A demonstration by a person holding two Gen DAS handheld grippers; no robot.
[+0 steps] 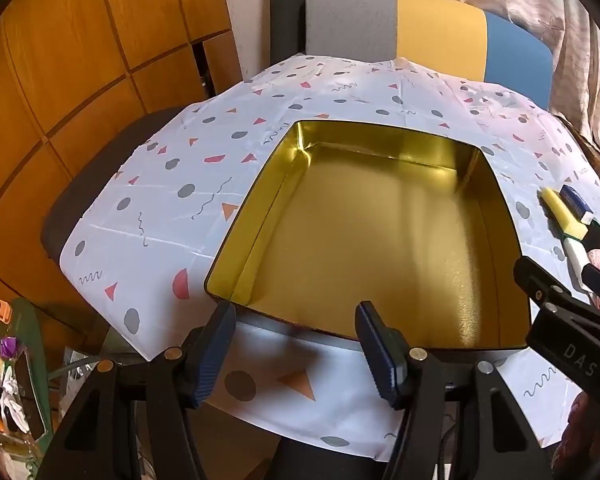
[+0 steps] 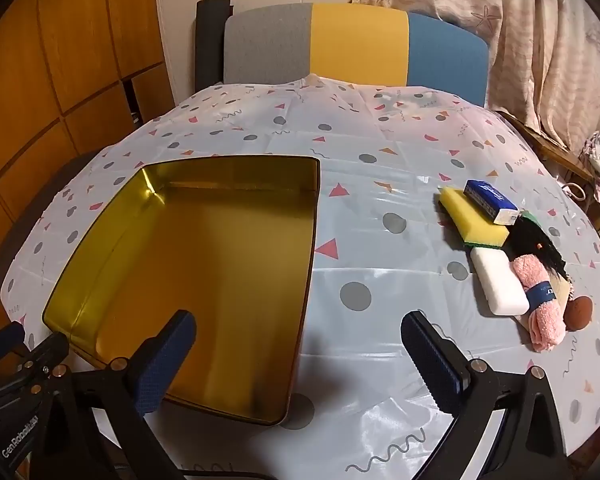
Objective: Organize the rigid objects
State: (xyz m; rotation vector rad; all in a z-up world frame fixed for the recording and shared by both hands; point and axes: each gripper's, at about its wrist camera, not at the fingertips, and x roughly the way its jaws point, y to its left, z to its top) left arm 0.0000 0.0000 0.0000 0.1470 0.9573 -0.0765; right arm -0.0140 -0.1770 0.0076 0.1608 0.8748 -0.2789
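Observation:
An open gold tin box (image 1: 380,240) sits empty on the patterned tablecloth; it also shows in the right wrist view (image 2: 204,272). To its right lies a pile: a yellow sponge (image 2: 472,216), a blue-and-white eraser (image 2: 490,197) on it, a white bar (image 2: 498,286), a rolled pink towel (image 2: 540,300), a black tangled item (image 2: 534,240) and a brown ball (image 2: 579,312). My left gripper (image 1: 296,356) is open and empty at the tin's near edge. My right gripper (image 2: 300,364) is open and empty, over the tin's near right corner.
A grey, yellow and blue chair back (image 2: 352,44) stands at the table's far edge. Wooden cabinets (image 1: 80,60) are on the left, curtains (image 2: 520,40) on the right. Clutter (image 1: 8,380) sits low at the left beyond the table edge.

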